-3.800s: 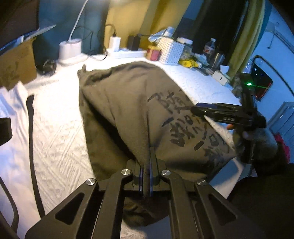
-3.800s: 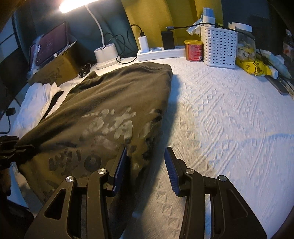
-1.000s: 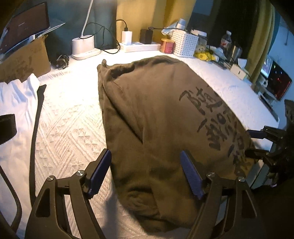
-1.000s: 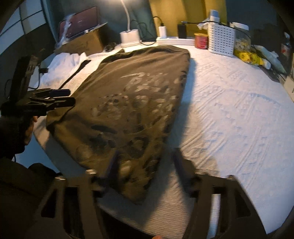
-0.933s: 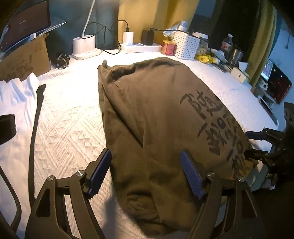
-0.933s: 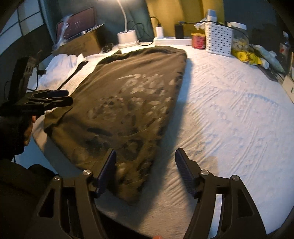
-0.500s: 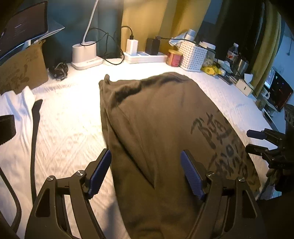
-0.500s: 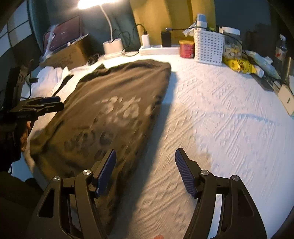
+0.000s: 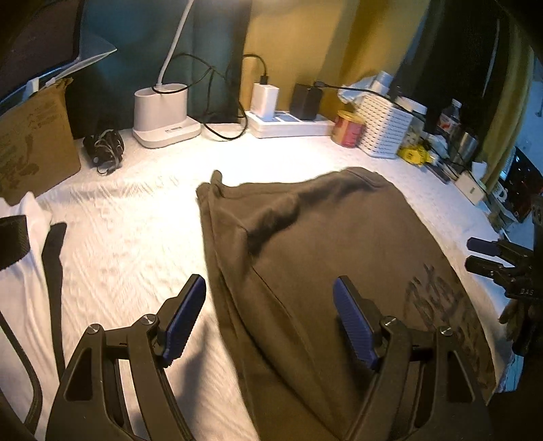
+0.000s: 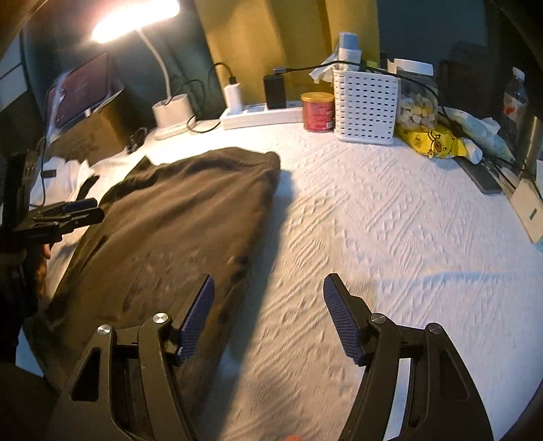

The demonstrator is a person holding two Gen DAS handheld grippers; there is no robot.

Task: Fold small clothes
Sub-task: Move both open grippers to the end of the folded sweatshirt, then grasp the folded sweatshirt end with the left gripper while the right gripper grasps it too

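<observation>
White textured bedspread (image 10: 390, 217) covers the work surface, lit by a desk lamp (image 10: 135, 15) at the far edge. Dark teal and mustard walls behind.

Olive-brown shirt (image 9: 322, 244) lies flat on the spread, folded lengthwise into a long strip, running from near the lamp base (image 9: 163, 115) toward the near edge. Dark print (image 9: 437, 305) shows on its near right part in the left view. Slight bunching at the far end.

Left gripper (image 9: 269, 320): jaws spread wide, nothing between the pads. It sits over the shirt's left edge, one blue pad over bare bedspread, the other over the cloth. Not gripping.

Right gripper (image 10: 268, 317): jaws also spread wide, nothing held. Its left pad is over the shirt's right edge, right pad over bare bedspread. Seen from the left view it sits at the shirt's right side, beside the print.

Clutter along the far edge: power strip (image 10: 261, 117) with chargers plugged in, red can (image 10: 318, 111), white slotted basket (image 10: 364, 105), yellow snack bag (image 10: 431, 142). Cardboard box (image 9: 32, 139) and a white garment (image 9: 20, 271) off to the left, well apart from the shirt.

Both views are a bit motion-blurred.
</observation>
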